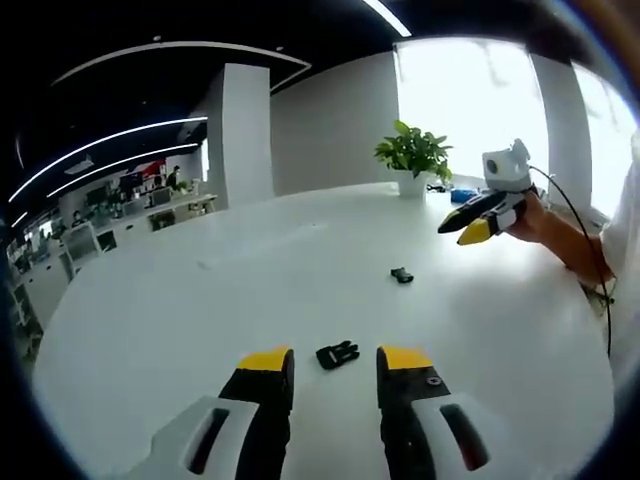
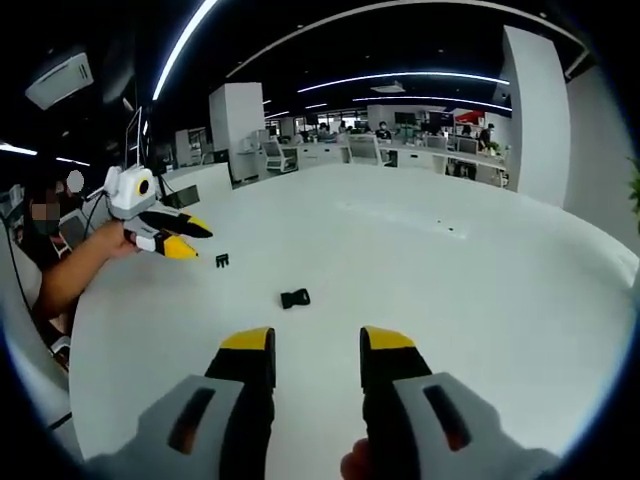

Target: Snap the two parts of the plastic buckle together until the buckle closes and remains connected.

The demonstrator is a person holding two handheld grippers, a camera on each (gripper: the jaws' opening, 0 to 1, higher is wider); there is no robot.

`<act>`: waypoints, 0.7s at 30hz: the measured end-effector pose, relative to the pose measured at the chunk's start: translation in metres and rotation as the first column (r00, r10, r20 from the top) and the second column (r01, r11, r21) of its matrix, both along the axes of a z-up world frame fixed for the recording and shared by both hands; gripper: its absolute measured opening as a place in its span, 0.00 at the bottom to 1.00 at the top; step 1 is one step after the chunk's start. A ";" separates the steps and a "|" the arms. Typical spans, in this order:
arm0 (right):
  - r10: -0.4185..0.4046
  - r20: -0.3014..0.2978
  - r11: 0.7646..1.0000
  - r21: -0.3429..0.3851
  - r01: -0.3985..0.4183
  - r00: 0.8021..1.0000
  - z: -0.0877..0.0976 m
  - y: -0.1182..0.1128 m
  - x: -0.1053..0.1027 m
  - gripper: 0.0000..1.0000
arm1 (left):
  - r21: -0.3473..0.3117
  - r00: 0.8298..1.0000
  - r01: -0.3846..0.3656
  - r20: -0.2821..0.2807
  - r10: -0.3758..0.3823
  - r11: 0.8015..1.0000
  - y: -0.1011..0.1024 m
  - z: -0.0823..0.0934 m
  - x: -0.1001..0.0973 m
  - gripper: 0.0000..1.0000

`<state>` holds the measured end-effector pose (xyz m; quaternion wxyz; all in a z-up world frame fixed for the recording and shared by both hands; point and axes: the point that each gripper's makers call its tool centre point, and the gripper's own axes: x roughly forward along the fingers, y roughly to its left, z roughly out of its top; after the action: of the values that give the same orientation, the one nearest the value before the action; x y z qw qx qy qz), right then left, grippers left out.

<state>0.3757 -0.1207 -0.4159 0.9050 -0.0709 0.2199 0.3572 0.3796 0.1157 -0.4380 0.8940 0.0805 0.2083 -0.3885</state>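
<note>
Your left claw [image 1: 335, 362] stands wide above the white bench [image 1: 200, 300], yellow-tipped jaws parted with nothing between them. In the left gripper view, the pronged buckle part [image 1: 337, 354] lies flat on the bench just beyond the jaw tips, in line with the gap but not touched by either jaw. Further out and to the right lies the smaller buckle part [image 1: 402, 275], well apart from the first. Beyond it, at the far edge of the bench, stands a potted plant [image 1: 412, 158] in a white pot. At the right of that view your right claw [image 1: 472, 227] hovers above the bench in your hand [image 1: 533, 217], its two jaws spread, holding nothing.

In the right gripper view, your left claw [image 2: 183, 237] comes in from the left, held above the bench [image 2: 480, 300], jaws apart and empty. Just to its right the small buckle part [image 2: 222, 261] rests on the surface. Nearer the middle lies the other buckle part [image 2: 295, 297], alone on the bench, ahead of your right claw [image 2: 317, 345] and slightly left of its gap. That claw is wide too, both jaws clear of the bench things. The two buckle parts lie separate, unjoined. Behind the bench runs an open office with desks [image 2: 330, 152] and ceiling light strips [image 2: 420, 75].
</note>
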 end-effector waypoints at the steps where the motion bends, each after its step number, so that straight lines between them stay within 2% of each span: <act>1: 0.001 0.000 1.000 0.001 -0.001 1.000 0.000 0.000 0.000 0.33 | 0.004 1.000 0.000 -0.003 0.000 1.000 0.001 -0.001 0.001 0.32; 8: 0.006 -0.002 1.000 0.012 -0.006 1.000 0.000 0.002 -0.001 0.34 | 0.035 1.000 0.015 -0.011 -0.015 0.999 0.002 -0.006 0.005 0.31; 16: 0.011 -0.001 1.000 0.016 -0.011 1.000 0.001 0.004 -0.001 0.34 | 0.028 0.998 0.050 -0.026 -0.049 0.998 -0.003 -0.010 0.009 0.27; 21: 0.015 -0.007 1.000 0.016 -0.015 1.000 -0.001 0.004 -0.001 0.34 | 0.057 0.997 0.066 -0.034 -0.064 0.996 -0.007 -0.016 0.009 0.26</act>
<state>0.3743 -0.1165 -0.4168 0.9021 -0.0639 0.2195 0.3660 0.3882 0.1091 -0.4542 0.8747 0.1068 0.2310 -0.4124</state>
